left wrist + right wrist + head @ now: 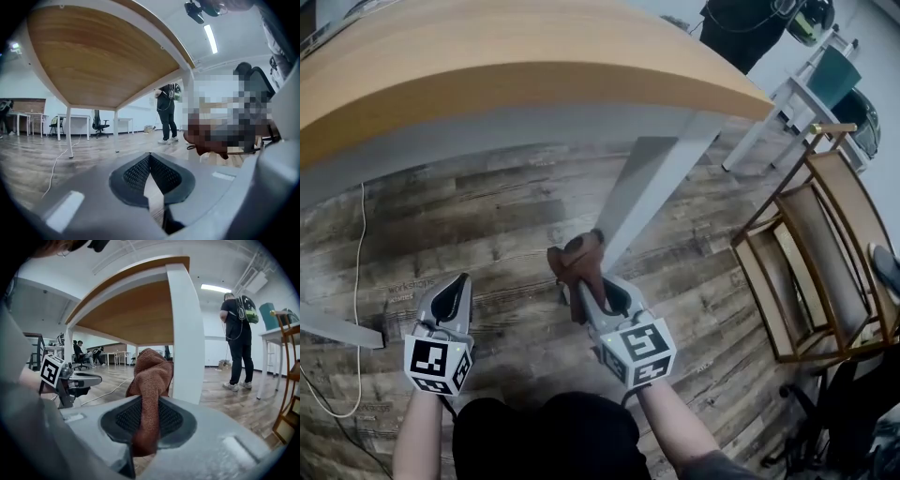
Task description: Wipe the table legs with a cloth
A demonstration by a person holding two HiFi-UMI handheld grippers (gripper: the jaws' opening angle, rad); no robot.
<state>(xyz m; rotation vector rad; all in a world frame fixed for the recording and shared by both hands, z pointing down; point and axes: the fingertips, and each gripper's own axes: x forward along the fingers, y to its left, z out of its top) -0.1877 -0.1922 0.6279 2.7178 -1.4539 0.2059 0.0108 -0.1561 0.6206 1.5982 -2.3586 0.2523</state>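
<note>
A wood-topped table (487, 56) stands on a slanted white leg (652, 192). My right gripper (586, 281) is shut on a brown cloth (575, 262), whose bunched end rests against the lower part of that leg. In the right gripper view the cloth (152, 376) is pinched between the jaws, with the white leg (187, 333) just behind it to the right. My left gripper (461, 286) hangs over the wooden floor to the left, shut and holding nothing. Its pads (161, 176) meet at the tip with only floor beyond them.
A wooden chair frame (811, 253) stands at the right. A white cable (358, 272) lies on the floor at the left, near another white leg (337, 328). A person (239, 338) stands beyond the table by a white desk (787, 103).
</note>
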